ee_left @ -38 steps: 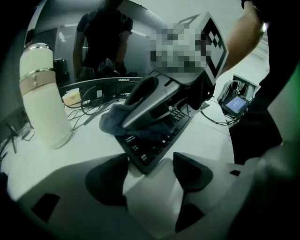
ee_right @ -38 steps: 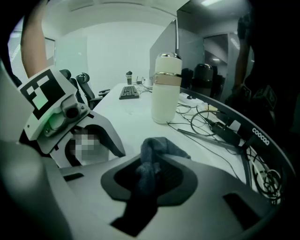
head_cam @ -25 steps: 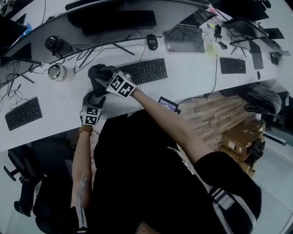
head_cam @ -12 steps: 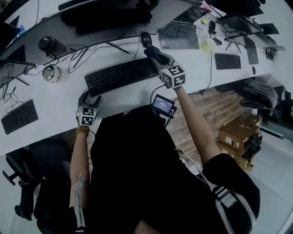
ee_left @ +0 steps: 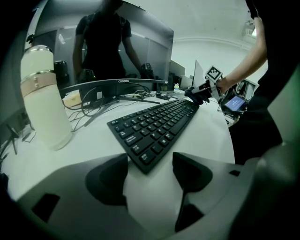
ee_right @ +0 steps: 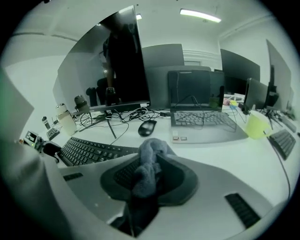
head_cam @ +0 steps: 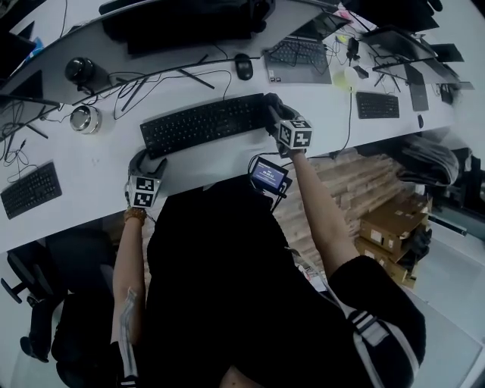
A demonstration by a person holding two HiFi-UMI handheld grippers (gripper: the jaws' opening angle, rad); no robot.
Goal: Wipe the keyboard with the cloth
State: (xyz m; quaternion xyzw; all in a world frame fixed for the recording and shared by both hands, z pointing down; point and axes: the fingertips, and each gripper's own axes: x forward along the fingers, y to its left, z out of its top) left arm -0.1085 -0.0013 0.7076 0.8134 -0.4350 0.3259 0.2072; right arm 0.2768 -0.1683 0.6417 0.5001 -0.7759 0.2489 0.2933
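A black keyboard [head_cam: 201, 123] lies across the white desk [head_cam: 98, 163] in front of the monitor. My right gripper [head_cam: 271, 104] is over the keyboard's right end. It holds a bunched grey cloth [ee_right: 146, 166] between its pads; the jaws have just been opening a little, and the cloth is still pinched between them. My left gripper [head_cam: 149, 159] rests at the keyboard's left end with its jaws wide apart. The keyboard's near corner [ee_left: 144, 164] lies between the fingers [ee_left: 107, 180], and neither pad touches it.
A white bottle [ee_left: 44, 101] stands left of the keyboard. Behind the keyboard are a monitor [head_cam: 182, 23], loose cables [head_cam: 163, 79], a mouse [head_cam: 243, 67] and a laptop [head_cam: 299, 57]. A yellow-green cup [head_cam: 350, 81] and further keyboards [head_cam: 30, 189] sit to the sides.
My right gripper has carried the cloth from the keyboard's left end, close to the left gripper, across to its right end. The left gripper has stayed put.
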